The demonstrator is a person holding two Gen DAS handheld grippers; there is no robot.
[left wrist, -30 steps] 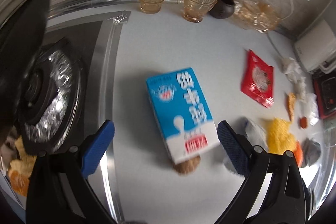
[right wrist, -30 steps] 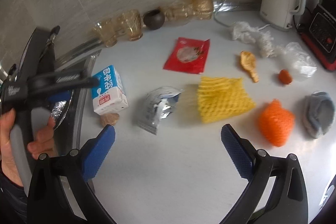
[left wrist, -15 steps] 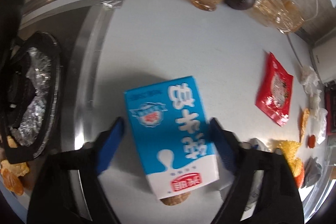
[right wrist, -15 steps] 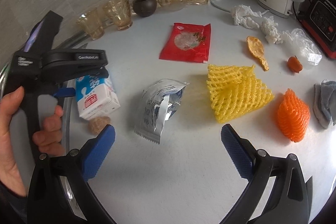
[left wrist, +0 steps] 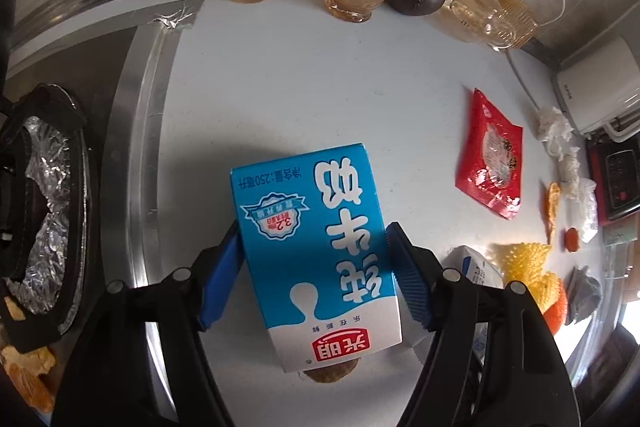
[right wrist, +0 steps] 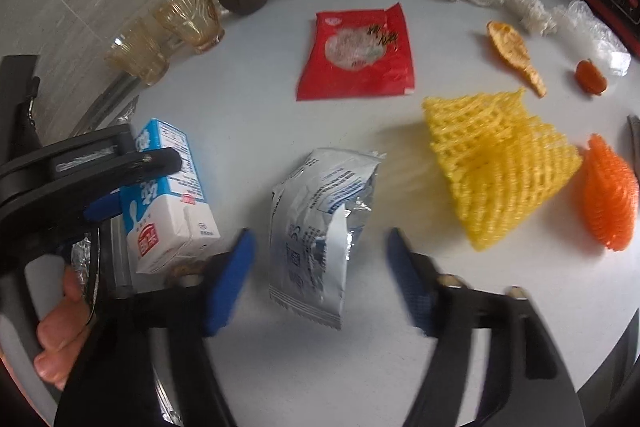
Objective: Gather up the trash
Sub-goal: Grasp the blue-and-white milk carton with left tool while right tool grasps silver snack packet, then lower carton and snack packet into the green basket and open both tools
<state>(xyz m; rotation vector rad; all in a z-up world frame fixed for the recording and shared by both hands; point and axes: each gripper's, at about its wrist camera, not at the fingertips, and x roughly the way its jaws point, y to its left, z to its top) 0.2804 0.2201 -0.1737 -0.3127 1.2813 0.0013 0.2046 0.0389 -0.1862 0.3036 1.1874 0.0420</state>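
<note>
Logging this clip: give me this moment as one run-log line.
left hand-held gripper: shut on milk carton | right hand-held gripper: open, straddling silver wrapper

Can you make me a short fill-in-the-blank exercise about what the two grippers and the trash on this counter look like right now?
1. The left gripper has its blue pads against the sides of the ____ carton.
2. The silver wrapper lies between the fingers of the ____ gripper.
3. Beside the yellow foam net lies a foam net colored ____.
4. The snack packet near the glasses is ____.

Answers: milk; right; orange; red
</note>
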